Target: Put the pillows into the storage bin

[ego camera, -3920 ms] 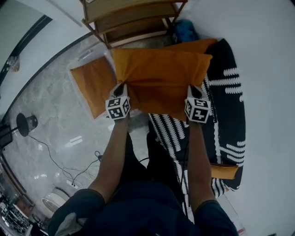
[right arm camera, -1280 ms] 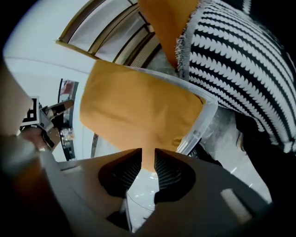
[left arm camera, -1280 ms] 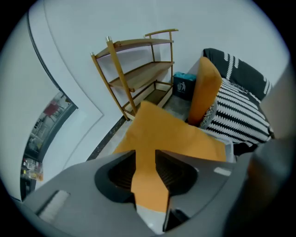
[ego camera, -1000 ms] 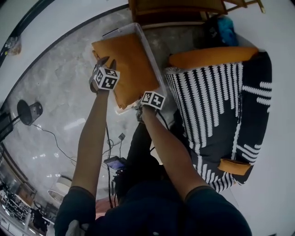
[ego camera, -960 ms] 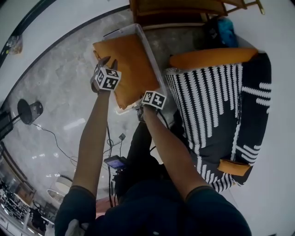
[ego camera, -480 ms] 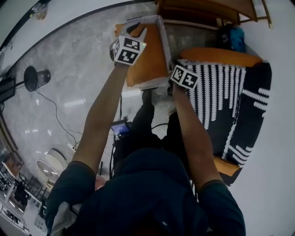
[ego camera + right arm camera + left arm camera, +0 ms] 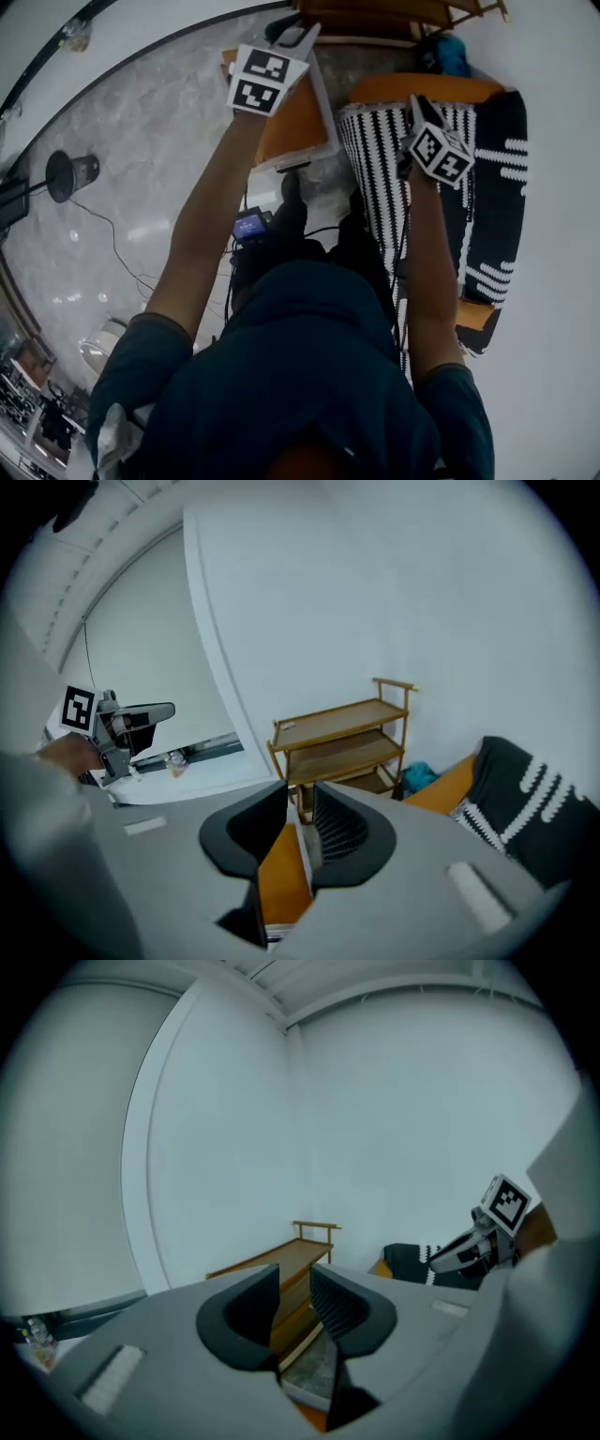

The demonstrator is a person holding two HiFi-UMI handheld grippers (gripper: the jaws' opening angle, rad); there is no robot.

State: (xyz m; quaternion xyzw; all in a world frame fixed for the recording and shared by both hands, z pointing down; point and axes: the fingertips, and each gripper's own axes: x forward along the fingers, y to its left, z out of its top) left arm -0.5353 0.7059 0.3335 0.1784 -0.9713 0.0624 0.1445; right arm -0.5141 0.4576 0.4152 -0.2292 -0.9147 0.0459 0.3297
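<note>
Presently, orange pillow (image 7: 286, 127) lies inside the storage bin (image 7: 325, 98) on the floor (image 7: 141, 141). Both arms outstretched: left tongs (image 7: 294, 1283) above bin, right tongs (image 7: 300, 803) above striped sofa (image 7: 370, 159). Both slightly parted, gripping nothing.

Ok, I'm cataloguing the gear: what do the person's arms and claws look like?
The left claw and right claw match: grey bodies, black ribbed pads, each carrying a white cube with black square markers. Dark blue sleeves cover the upper arms.
</note>
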